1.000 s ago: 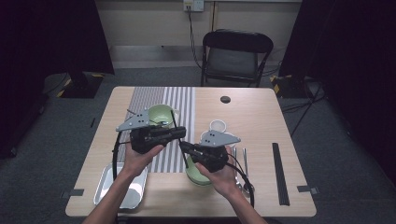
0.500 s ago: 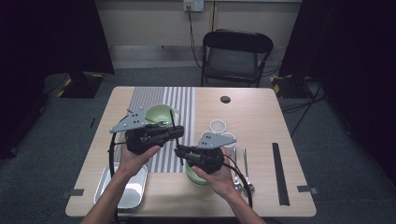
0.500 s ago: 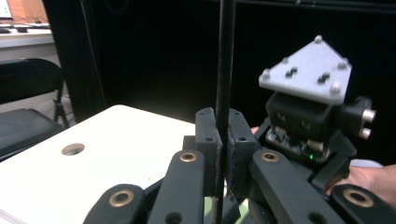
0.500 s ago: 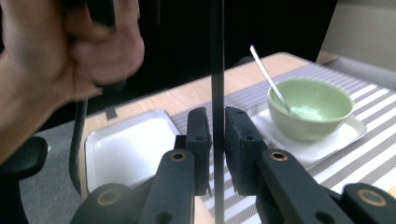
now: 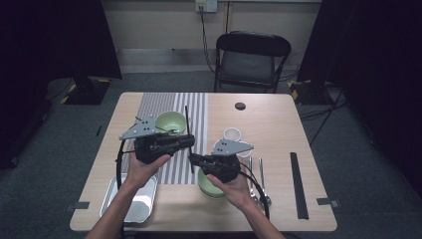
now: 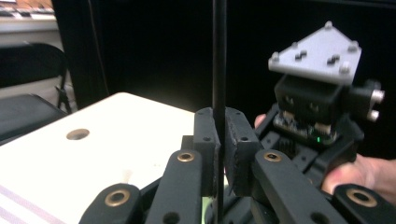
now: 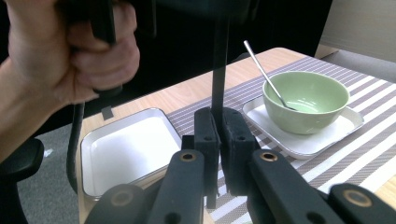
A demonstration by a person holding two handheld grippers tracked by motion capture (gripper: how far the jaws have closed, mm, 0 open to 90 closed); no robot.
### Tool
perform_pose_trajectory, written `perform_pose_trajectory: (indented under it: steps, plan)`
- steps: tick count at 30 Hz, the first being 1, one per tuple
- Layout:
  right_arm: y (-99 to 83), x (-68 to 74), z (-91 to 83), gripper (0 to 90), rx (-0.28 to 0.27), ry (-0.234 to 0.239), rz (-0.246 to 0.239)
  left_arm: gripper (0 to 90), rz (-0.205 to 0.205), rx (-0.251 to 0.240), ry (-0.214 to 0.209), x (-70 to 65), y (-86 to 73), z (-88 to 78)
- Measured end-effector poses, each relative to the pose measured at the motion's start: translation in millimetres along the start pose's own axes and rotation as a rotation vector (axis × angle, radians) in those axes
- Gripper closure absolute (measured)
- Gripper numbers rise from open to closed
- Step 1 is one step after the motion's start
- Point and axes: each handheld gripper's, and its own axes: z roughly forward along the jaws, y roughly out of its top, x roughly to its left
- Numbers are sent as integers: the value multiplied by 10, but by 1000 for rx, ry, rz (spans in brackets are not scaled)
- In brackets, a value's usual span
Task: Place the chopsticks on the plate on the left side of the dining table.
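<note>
Two tools gripped one black chopstick (image 5: 188, 134) above the worktop (image 5: 268, 124). The left tool (image 6: 219, 154) had its jaws closed tight on the stick, which stood upright between the pads and ran on past them. The right tool (image 7: 218, 149) was likewise clamped on the same stick, lower on its length in the high view. Judged, the double hold served to pass or re-seat the stick from one tool to the other. Beyond the right tool stood a green bowl (image 7: 306, 100) with a spoon (image 7: 266, 74) on a tray (image 7: 345, 123), near enough to be struck by a swing. An empty tray (image 7: 126, 149) lay to the other side. Open worktop lay beyond the left tool.
</note>
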Motion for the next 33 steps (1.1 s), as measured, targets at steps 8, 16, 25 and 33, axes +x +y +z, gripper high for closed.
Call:
perform_pose_trajectory:
  steps: [8, 16, 25, 33]
  plan:
    - [-44, -11, 38, 812, 1, -1, 6, 856, -13, -11, -18, -16, 19, -5]
    - [-163, -17, 139, 849, 41, 28, 5, 855, -34, -47, -15, 45, 30, -113]
    - [-117, -16, 89, 859, 41, 12, -3, 842, 10, 12, -12, 0, -42, 1]
    - [-79, -64, -4, 827, 4, 4, 15, 850, 20, 31, -15, -34, -66, 69]
